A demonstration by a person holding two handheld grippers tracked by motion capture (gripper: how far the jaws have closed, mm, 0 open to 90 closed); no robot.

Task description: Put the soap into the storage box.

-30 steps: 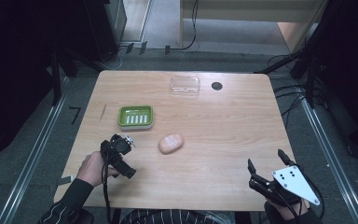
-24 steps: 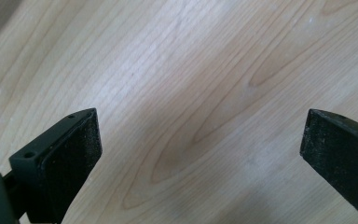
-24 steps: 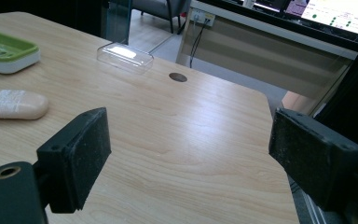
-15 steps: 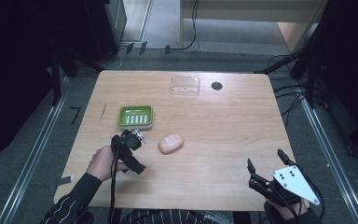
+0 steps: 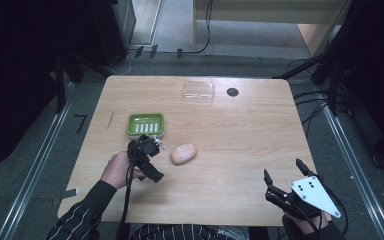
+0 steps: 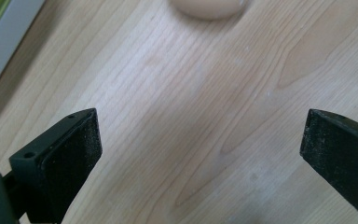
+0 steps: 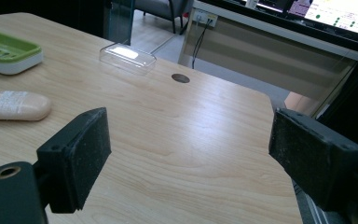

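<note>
Both claws gape, empty: left gripper [image 5: 150,146] w/ soap bar [image 5: 183,153] just at its 3 o'clock, cropped in its view; right gripper [image 5: 285,181] at table [image 5: 260,125] edge, 5 o'clock.

No legible text, labels or numbers.

Soap [image 5: 183,153] on table [image 5: 250,140], just right of left claw [image 5: 152,146]. Soap dish [image 5: 145,125] just behind left claw, touching neither. Lid [image 5: 198,92] well behind, near table's far edge; round hole [image 5: 232,92] just right of lid. Right claw [image 5: 285,176] at near right corner, well apart from soap, nothing between its jaws.
</note>
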